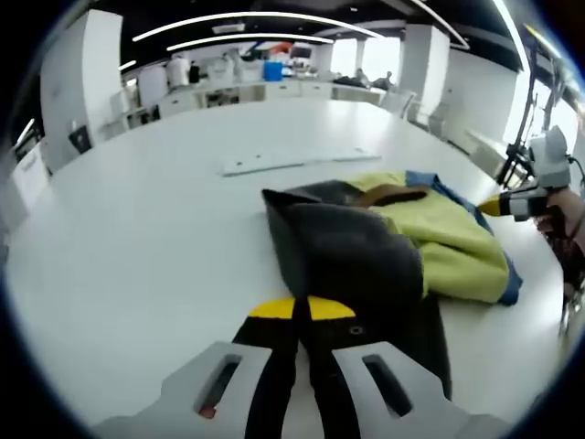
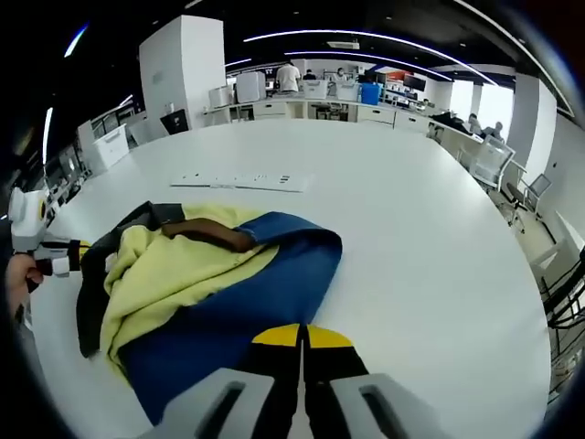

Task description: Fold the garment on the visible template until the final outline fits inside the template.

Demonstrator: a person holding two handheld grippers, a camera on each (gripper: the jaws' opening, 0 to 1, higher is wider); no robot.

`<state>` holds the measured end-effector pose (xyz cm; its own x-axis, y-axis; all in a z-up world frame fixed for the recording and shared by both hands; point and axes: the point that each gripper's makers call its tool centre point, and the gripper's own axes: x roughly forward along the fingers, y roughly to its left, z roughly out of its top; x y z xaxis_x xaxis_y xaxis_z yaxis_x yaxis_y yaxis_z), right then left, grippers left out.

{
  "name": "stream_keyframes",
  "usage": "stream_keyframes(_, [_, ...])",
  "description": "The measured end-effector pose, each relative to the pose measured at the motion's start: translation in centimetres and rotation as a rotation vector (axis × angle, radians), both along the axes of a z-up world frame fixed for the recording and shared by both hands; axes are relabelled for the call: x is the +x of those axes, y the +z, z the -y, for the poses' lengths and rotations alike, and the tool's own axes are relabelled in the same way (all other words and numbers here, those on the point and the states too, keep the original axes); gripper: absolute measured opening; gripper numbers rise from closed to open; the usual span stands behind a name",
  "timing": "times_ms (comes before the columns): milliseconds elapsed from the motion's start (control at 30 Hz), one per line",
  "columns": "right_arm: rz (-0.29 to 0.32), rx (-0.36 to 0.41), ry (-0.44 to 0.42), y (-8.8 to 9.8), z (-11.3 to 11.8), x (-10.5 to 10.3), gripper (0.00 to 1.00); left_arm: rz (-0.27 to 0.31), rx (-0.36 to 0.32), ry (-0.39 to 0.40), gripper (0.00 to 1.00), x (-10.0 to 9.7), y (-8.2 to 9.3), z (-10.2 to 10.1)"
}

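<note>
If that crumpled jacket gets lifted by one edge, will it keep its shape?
Probably not: the jacket lies in soft, rumpled folds, so it would likely droop. It looks light, and on the smooth white table it may slide when pushed.

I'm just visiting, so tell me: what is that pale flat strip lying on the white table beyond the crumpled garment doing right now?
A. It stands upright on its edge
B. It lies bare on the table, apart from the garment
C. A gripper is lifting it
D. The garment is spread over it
B: the strip lies flat on the table past the garment, with bare tabletop between them and neither gripper near it.
</note>
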<state>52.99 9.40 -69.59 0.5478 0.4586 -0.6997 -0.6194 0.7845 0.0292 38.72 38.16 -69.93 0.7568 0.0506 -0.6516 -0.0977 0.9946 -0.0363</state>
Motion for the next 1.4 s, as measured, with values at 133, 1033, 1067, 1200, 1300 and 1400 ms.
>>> stream_keyframes(133, [0.003, 0.022, -0.003, 1.1, 0.4, 0.0, 0.0, -0.004, 0.014, 0.018, 0.0, -0.4, 0.0, -1.3])
stream_keyframes(1033, [-0.001, -0.093, 0.003, 1.4, 5.6, 5.1, 0.0, -0.074, 0.116, 0.07, 0.0, 0.1, -1.7, -7.0])
stream_keyframes(1067, [-0.004, -0.097, 0.007, 1.3, 5.6, 5.2, 0.0, -0.076, 0.118, 0.071, 0.0, 0.2, -1.7, -7.1])
stream_keyframes(1200, [-0.012, -0.124, 0.02, 0.8, 5.9, 5.9, 0.0, -0.082, 0.13, 0.063, 0.0, 0.4, -1.8, -7.6])
stream_keyframes(1300, [0.02, -0.147, 0.051, 0.9, 5.8, 6.6, 0.0, -0.081, 0.129, 0.068, 0.0, 0.7, -1.7, -8.1])
stream_keyframes(1400, [0.035, -0.164, 0.057, 0.8, 5.8, 7.1, 0.0, -0.084, 0.136, 0.066, 0.0, 0.9, -1.8, -8.3])
